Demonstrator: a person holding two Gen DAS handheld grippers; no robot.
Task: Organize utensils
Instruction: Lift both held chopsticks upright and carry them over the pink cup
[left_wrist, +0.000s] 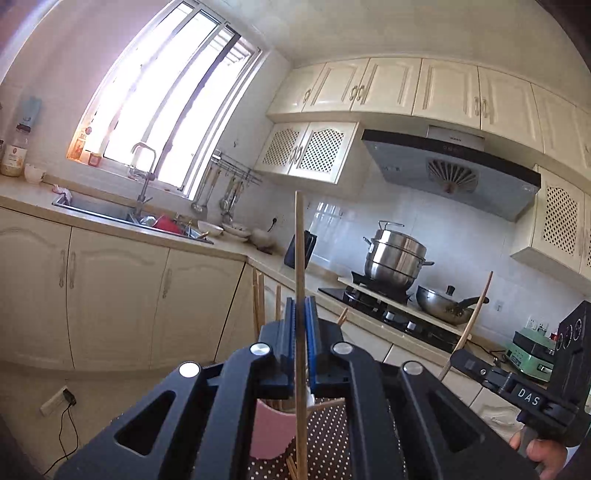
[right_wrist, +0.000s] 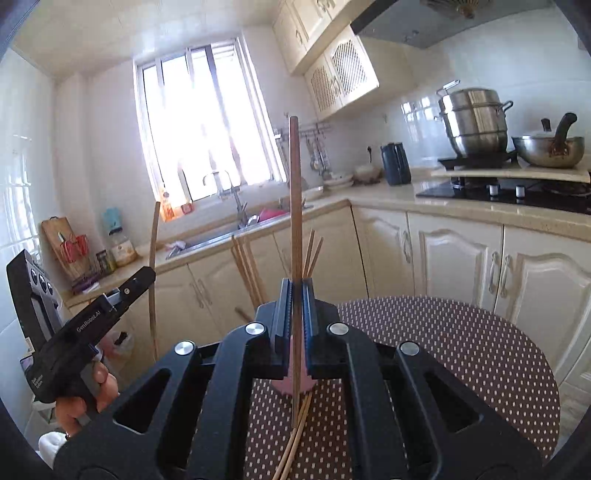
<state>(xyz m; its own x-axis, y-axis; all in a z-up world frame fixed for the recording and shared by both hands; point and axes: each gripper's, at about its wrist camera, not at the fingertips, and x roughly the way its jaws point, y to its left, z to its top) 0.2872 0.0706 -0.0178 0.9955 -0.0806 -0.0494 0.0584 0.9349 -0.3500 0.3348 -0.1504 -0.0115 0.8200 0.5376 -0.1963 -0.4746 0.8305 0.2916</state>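
Note:
My left gripper (left_wrist: 301, 306) is shut on a light wooden chopstick (left_wrist: 300, 243) held upright above a pink cup (left_wrist: 271, 430) that holds several chopsticks. My right gripper (right_wrist: 295, 288) is shut on a darker wooden chopstick (right_wrist: 294, 192), also upright, over the same pink cup (right_wrist: 291, 384). Several chopsticks (right_wrist: 247, 266) stick up out of the cup behind the jaws. Loose chopsticks (right_wrist: 295, 439) lie on the brown polka-dot table (right_wrist: 461, 354) near the cup. The right gripper shows in the left wrist view (left_wrist: 476, 365) with its chopstick (left_wrist: 474, 314); the left gripper shows in the right wrist view (right_wrist: 133, 284) with its chopstick (right_wrist: 153, 266).
Cream kitchen cabinets (right_wrist: 461, 258) run behind the table. A sink (left_wrist: 110, 214) with dishes sits under the window. A stove (left_wrist: 391, 310) carries a steel steamer pot (left_wrist: 395, 258) and a wok (left_wrist: 443, 302). A green appliance (left_wrist: 532, 354) stands at the right.

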